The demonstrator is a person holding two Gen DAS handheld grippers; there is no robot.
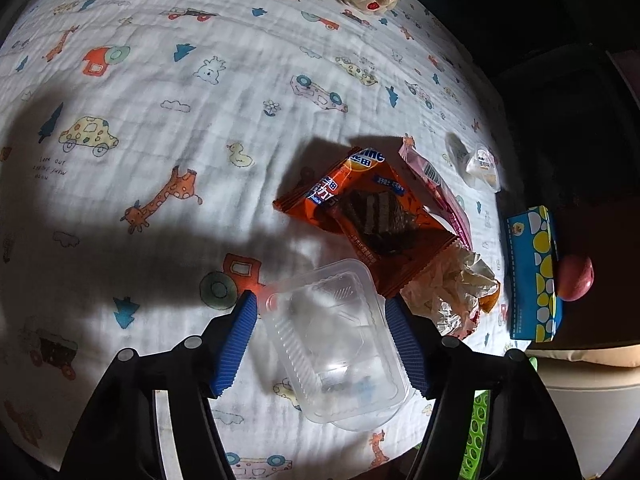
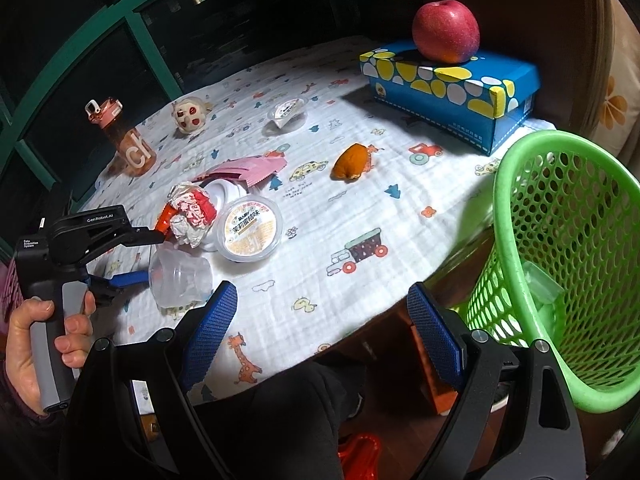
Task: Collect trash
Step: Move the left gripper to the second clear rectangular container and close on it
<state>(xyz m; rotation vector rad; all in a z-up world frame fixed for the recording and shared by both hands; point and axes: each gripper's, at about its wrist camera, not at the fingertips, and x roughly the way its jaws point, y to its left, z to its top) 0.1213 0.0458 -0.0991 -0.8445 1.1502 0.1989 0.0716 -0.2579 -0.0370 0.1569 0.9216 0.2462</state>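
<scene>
left tool has its blue pads around the clear plastic tray on the tabletop, looks gripped. squeeze gently, then carry it to the green basket. right tool hangs open, empty.

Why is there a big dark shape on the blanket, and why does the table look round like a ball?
Left wrist view: strong light throws the left gripper's shadow across the blanket, and the clear plastic tray shines. Both views: the fisheye lens bulges the table and darkens the corners. Right wrist view: the apple looks sharp.
</scene>
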